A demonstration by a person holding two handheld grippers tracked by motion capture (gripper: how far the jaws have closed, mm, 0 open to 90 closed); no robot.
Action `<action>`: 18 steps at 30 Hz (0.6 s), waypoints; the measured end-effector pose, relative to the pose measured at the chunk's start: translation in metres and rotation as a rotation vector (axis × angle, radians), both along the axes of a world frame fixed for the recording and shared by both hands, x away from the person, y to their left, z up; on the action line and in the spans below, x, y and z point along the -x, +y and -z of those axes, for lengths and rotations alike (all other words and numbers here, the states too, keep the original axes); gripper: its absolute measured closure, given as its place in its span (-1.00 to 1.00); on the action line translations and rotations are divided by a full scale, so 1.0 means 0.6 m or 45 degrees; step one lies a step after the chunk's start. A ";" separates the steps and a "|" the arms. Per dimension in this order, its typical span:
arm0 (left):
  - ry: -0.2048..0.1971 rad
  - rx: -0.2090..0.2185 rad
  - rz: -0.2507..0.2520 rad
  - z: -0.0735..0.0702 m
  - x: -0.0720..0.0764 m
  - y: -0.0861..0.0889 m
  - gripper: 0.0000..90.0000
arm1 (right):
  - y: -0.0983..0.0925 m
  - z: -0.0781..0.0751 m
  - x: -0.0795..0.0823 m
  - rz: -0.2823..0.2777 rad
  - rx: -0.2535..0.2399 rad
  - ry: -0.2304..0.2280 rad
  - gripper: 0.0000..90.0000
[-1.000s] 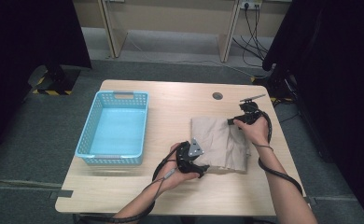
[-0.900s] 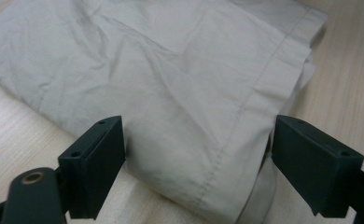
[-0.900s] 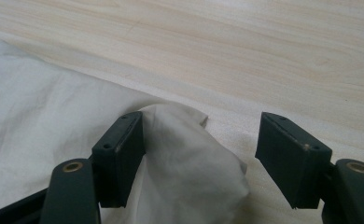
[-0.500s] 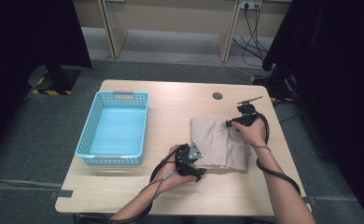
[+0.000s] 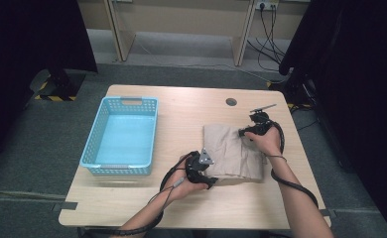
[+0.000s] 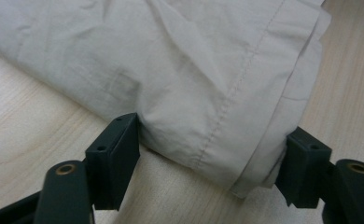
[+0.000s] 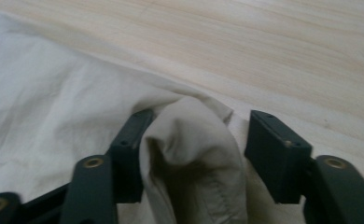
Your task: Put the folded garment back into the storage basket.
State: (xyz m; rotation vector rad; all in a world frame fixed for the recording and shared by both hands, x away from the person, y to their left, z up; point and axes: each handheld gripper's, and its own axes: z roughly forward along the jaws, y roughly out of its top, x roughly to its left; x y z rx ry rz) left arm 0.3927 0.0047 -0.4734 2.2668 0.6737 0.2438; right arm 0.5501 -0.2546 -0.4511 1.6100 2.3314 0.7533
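From the high view we see the beige folded cloth [image 5: 233, 153] lying flat on the right half of the wooden table [image 5: 181, 114], its long axis running from the far-left corner toward the near-right one. Our left gripper [image 5: 207, 176] is at the near-left corner of the cloth, and our right gripper [image 5: 241, 133] is at the far edge, so each hand has its own end. The blue basket [image 5: 119, 136] stands well apart, on the left. Around the table there is grey floor, with dark curtains at both sides.

In the left gripper view, the hemmed corner of the cloth [image 6: 208, 93] lies between the two jaws. They have just been closing; both pads touch the fabric, but we judge the pinch is not yet firm.

In the right gripper view, a raised fold of the cloth [image 7: 194, 140] stands between the jaws, which have also been closing. One pad touches it and the other is apart, so nothing is held.
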 end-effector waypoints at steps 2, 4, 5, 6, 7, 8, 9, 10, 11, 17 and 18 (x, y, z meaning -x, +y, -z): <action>0.003 -0.003 -0.004 -0.001 -0.002 0.001 -0.23 | 0.004 0.001 0.003 -0.024 0.012 -0.018 0.17; 0.005 -0.004 -0.007 -0.002 -0.002 0.002 -0.14 | 0.007 0.001 0.004 -0.039 0.016 -0.025 0.23; 0.006 -0.005 -0.011 -0.003 -0.003 0.003 -0.11 | 0.007 0.001 0.005 -0.041 0.023 -0.028 0.26; 0.006 -0.008 -0.011 -0.003 -0.003 0.003 -0.09 | 0.008 0.001 0.005 -0.042 0.023 -0.027 0.29; 0.006 -0.008 -0.011 -0.003 -0.003 0.003 -0.08 | 0.008 0.001 0.005 -0.042 0.023 -0.027 0.29; 0.005 -0.010 -0.012 -0.003 -0.002 0.003 -0.08 | 0.009 0.001 0.006 -0.043 0.021 -0.025 0.32; 0.006 -0.019 -0.011 -0.005 -0.001 0.002 -0.03 | 0.009 0.001 0.006 -0.042 0.017 -0.026 0.38; 0.009 -0.021 -0.009 -0.005 -0.001 0.001 -0.01 | 0.009 0.001 0.007 -0.042 0.011 -0.024 0.44; 0.009 -0.021 -0.009 -0.005 -0.001 0.001 0.03 | 0.009 0.001 0.007 -0.042 0.011 -0.024 0.44; 0.019 -0.024 0.003 -0.008 0.006 -0.001 0.30 | 0.008 0.002 0.010 -0.022 -0.053 0.002 0.74; 0.019 -0.024 0.003 -0.008 0.006 -0.001 0.33 | 0.008 0.002 0.010 -0.022 -0.053 0.002 0.74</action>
